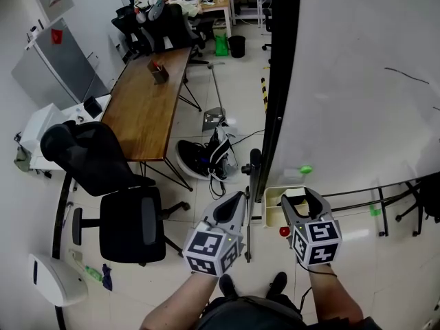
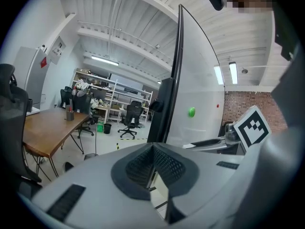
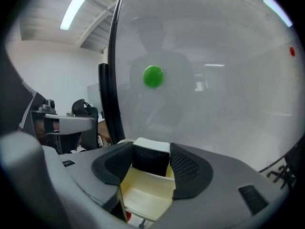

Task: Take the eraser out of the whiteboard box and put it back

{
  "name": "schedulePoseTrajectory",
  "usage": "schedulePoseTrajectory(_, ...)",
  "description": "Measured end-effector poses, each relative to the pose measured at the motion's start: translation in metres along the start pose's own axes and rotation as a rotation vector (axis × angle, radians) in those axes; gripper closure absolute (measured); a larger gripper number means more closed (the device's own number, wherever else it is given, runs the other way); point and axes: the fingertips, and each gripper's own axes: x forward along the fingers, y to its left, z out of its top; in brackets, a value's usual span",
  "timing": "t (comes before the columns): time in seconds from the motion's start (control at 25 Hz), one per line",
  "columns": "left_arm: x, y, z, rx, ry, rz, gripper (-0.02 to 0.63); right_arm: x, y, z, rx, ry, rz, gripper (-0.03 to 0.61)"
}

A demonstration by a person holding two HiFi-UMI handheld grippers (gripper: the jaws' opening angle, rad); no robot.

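Right gripper view: my right claw is clamped on the eraser, black felt with a white back, both pads touching it. The eraser sits at the far end of the cream box on the whiteboard; I can't tell if it rests on the bottom. A green magnet is at 12 o'clock of the eraser and a small red one at 2 o'clock. Left gripper view: left claw is pressed together with nothing in it. Head view: it hangs at 9 o'clock of the right claw, by the board's black edge. A wooden table is at 11 o'clock.
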Motion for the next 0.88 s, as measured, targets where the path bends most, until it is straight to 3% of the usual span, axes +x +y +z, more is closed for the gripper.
schedulePoseTrajectory(0.44, -0.0033, -0.0027, -0.0008, -0.007, 0.008, 0.007, 0.586, -0.0002, 0.0046, -0.0052, -0.06, 0.071, -0.007, 0.304)
schedulePoseTrajectory(0.88, -0.0033, -0.0063, -0.0007, -0.012, 0.005, 0.0, 0.586, 0.0041, 0.0069, -0.0079, -0.041, 0.139, 0.006, 0.304)
